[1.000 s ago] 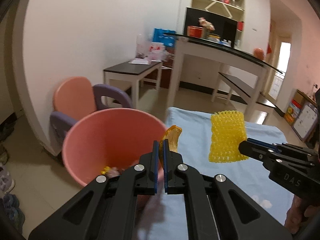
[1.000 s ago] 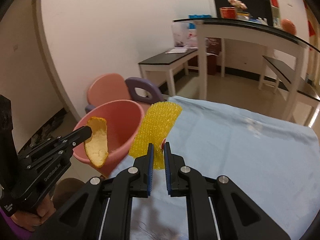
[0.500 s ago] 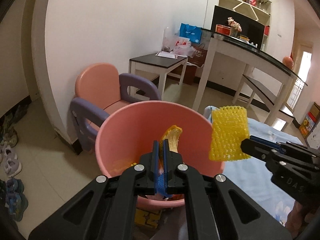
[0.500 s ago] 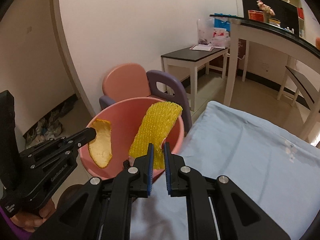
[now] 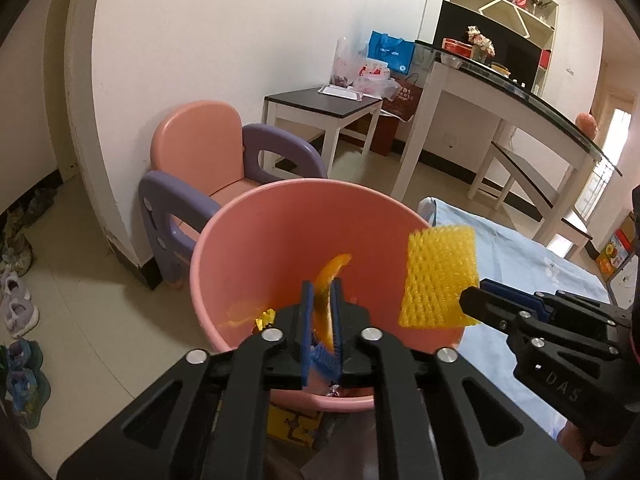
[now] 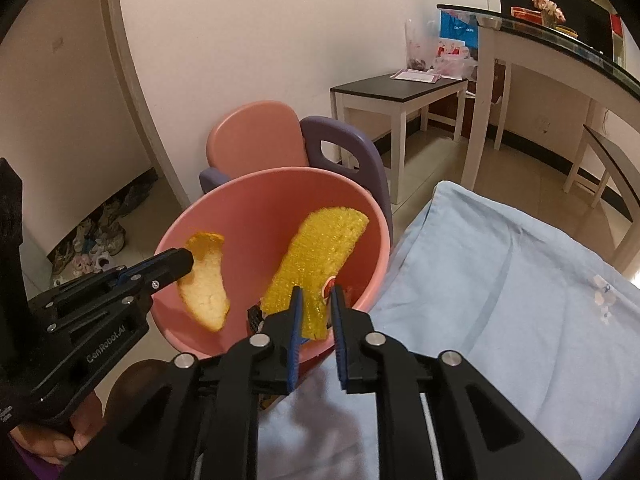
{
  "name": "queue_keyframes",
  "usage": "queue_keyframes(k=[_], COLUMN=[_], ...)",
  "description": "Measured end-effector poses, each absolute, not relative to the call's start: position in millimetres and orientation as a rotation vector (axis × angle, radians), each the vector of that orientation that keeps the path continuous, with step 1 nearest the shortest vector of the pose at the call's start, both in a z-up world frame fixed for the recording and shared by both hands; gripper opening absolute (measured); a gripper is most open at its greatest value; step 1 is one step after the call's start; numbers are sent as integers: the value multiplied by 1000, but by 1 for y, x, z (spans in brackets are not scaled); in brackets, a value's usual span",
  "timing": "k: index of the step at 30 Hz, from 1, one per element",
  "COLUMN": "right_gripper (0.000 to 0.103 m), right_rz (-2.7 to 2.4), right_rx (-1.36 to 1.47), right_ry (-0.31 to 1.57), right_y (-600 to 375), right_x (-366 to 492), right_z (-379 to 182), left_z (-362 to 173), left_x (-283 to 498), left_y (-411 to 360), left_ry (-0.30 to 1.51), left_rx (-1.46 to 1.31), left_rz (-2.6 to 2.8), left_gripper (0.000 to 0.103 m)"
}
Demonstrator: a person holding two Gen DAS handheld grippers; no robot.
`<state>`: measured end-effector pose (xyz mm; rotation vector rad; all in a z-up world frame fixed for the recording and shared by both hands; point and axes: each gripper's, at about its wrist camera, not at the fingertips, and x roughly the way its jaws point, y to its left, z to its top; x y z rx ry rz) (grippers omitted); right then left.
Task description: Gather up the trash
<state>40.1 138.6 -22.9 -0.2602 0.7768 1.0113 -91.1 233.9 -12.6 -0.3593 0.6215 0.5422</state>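
Orange peel [image 5: 332, 280] sits between the left gripper's [image 5: 320, 312] blue pads, hanging right over the mouth of the pink bin [image 5: 280, 216], and those jaws have just been opening, so a gap shows on either side of the peel and it looks let go rather than pinched. Same story on the other side: the yellow foam net [image 6: 320, 256] stands up between the right gripper's [image 6: 316, 316] fingers, above the bin's near rim, and those jaws have just been opening too, with daylight between pad and net. From the right wrist view the peel [image 6: 206, 280] dangles off the left gripper's tip [image 6: 176, 264], well inside the bin's rim [image 6: 280, 172]. This reads as the drop step, both pieces released together into the bin, where a few scraps already lie at the bottom. Next, I'd say, both jaws need to spread wider so nothing clings to the pads, then pull back toward the pale blue cloth [image 6: 500, 280] just beside the bin to look for more. Behind the bin stands a small pink and purple chair [image 5: 208, 152].
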Motion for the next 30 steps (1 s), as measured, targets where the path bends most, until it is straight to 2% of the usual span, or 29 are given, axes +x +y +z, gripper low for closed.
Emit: queue_keyframes(k=[2, 4, 5, 7, 12, 16, 22, 30], right_gripper=[17, 21, 22, 31, 36, 46, 53, 55], right_rz=[1012, 1009, 1009, 1012, 1017, 1017, 1026, 1019], right_rx=[-257, -255, -253, -246, -222, -199, -168, -160], right_ry=[780, 782, 783, 783, 768, 760, 746, 714], right_y=[138, 137, 136, 133, 124, 112, 92, 64], right_x=[40, 40, 39, 39, 35, 32, 21, 4], right_z=[-23, -23, -24, -23, -17, -12, -4, 4], left_z=[-11, -8, -7, -5, -2, 2, 7, 11], left_x=[-92, -93, -94, -95, -96, -97, -98, -103], left_y=[232, 230, 229, 227, 222, 211, 196, 178], left_ry=[612, 601, 598, 595, 595, 602, 611, 609], left_rx=[-354, -349, -346, -343, -336, -315, -296, -285], left_rz=[534, 525, 522, 520, 517, 523, 524, 528], left_gripper=[21, 25, 25, 25, 25, 25, 25, 25])
